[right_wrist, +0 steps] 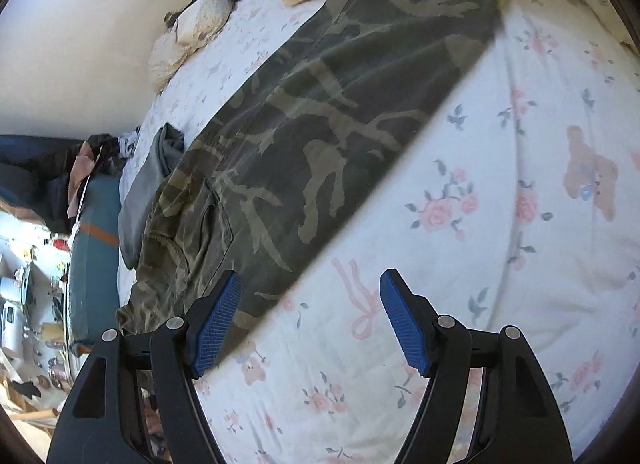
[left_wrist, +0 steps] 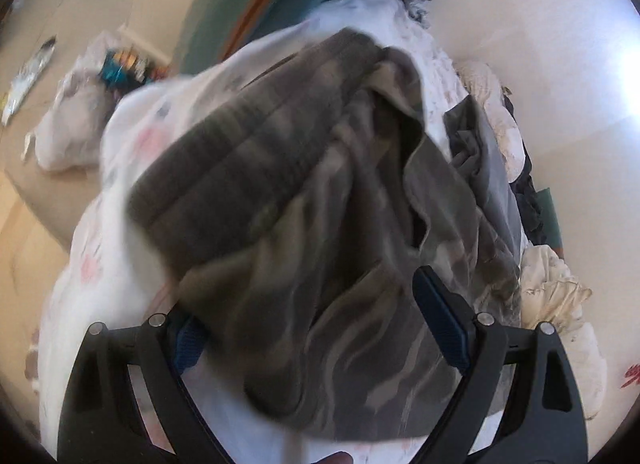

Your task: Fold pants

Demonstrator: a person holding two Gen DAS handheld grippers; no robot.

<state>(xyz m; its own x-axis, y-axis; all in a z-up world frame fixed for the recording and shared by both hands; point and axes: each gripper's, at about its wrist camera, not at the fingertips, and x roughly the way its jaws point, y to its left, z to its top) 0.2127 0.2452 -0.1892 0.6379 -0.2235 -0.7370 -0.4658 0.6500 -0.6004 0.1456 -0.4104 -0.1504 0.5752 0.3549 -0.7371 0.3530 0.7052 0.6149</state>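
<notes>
Camouflage pants (right_wrist: 320, 136) lying lengthwise on flowered bed (right_wrist: 500, 244), waistband bunched. Left gripper (left_wrist: 320, 328) fingers spread around crumpled waist cloth, not pinching; right gripper (right_wrist: 310, 316) fingers apart, empty. Best flattened before folding.

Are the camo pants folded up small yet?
Not yet. The pants lie stretched long across the bed, legs stacked.

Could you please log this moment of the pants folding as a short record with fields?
surface: floral bedsheet
garment: camouflage pants, laid out long on the sheet, waist end bunched
left gripper: open, pants fabric between its fingers, grip unclear
right gripper: open, over the pants' near edge, holding nothing
nearby: grey garment beside the waist
</notes>
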